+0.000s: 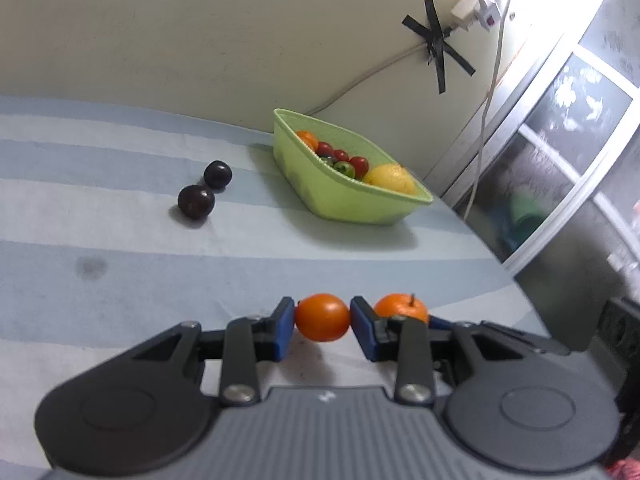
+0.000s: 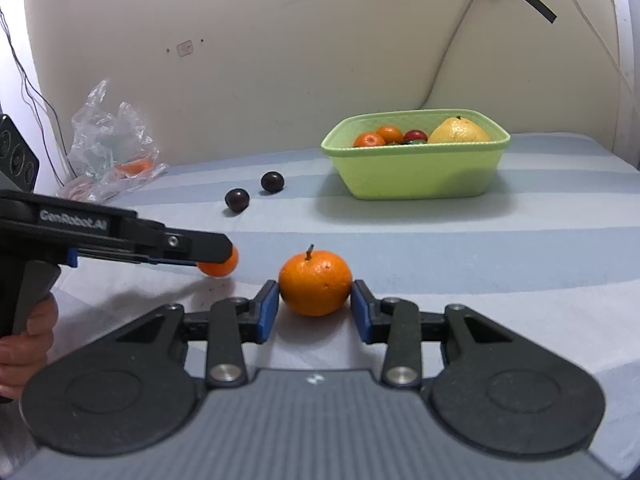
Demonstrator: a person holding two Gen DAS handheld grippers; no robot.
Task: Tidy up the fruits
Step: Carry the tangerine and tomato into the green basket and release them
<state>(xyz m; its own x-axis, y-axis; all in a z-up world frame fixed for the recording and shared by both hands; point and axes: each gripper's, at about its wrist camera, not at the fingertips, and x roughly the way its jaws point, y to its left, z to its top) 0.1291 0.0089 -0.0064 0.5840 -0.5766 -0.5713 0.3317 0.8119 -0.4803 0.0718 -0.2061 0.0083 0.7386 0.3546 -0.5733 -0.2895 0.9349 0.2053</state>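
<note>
My left gripper (image 1: 322, 320) is shut on a small orange tomato-like fruit (image 1: 322, 317), its blue pads pressing both sides. My right gripper (image 2: 315, 306) is shut on a stemmed mandarin (image 2: 315, 283), which also shows just right of the left gripper as the mandarin (image 1: 400, 307). The right wrist view shows the left gripper (image 2: 220, 258) from the side, carrying the small fruit (image 2: 218, 266) beside the mandarin. A green basket (image 1: 360, 190) (image 2: 420, 176) farther back holds mandarins, red and green small fruits and a big yellow citrus. Two dark plums (image 1: 196, 201) (image 2: 237, 199) lie left of it.
The striped blue cloth (image 2: 500, 248) covers the table up to a cream wall. A crumpled plastic bag (image 2: 108, 148) lies at the back left. A hand (image 2: 28, 344) grips the left tool. Cables and black tape (image 1: 438, 46) hang on the wall; the table edge (image 1: 496, 256) drops off at right.
</note>
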